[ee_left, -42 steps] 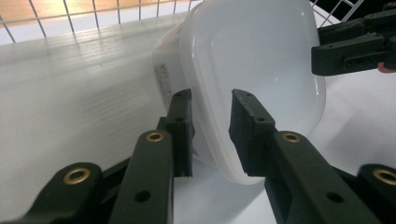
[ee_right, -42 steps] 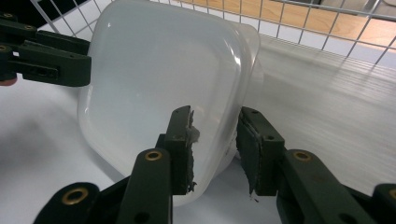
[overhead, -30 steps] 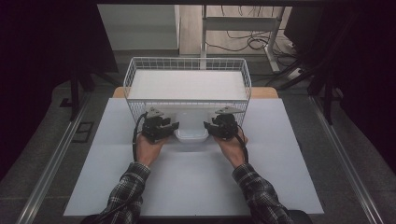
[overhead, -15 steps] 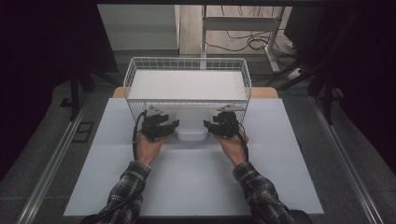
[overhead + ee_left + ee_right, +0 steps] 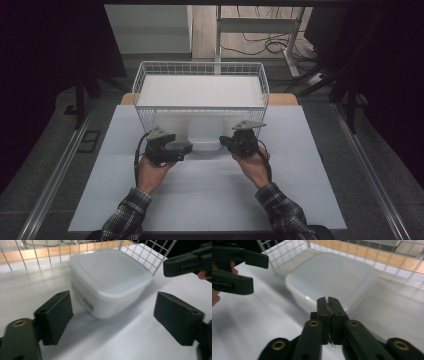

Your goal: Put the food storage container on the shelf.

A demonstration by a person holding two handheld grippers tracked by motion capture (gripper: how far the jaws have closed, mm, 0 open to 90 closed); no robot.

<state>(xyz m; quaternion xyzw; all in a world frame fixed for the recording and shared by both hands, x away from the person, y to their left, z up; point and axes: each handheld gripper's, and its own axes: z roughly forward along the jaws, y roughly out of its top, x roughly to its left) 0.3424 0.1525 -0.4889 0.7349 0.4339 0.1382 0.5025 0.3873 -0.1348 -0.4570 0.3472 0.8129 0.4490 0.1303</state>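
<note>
- white plastic container (image 5: 205,133), lidded and square with rounded corners, sat on the white table (image 5: 210,200) right against the front of the wire basket (image 5: 200,70).
- left gripper (image 5: 112,315) had its jaws spread wide apart, one on each side of the container's near corner, not touching it.
- right gripper (image 5: 329,305) had its jaws pressed together with nothing between them, the tips just short of the container's rim or on it; i couldn't tell which.
- left hand (image 5: 152,170) and right hand (image 5: 255,167) held the grippers at either side of the container, plaid sleeves (image 5: 125,220) reaching in from the near edge.
- basket stood at the far side of the table, with a flat white panel inside it.
</note>
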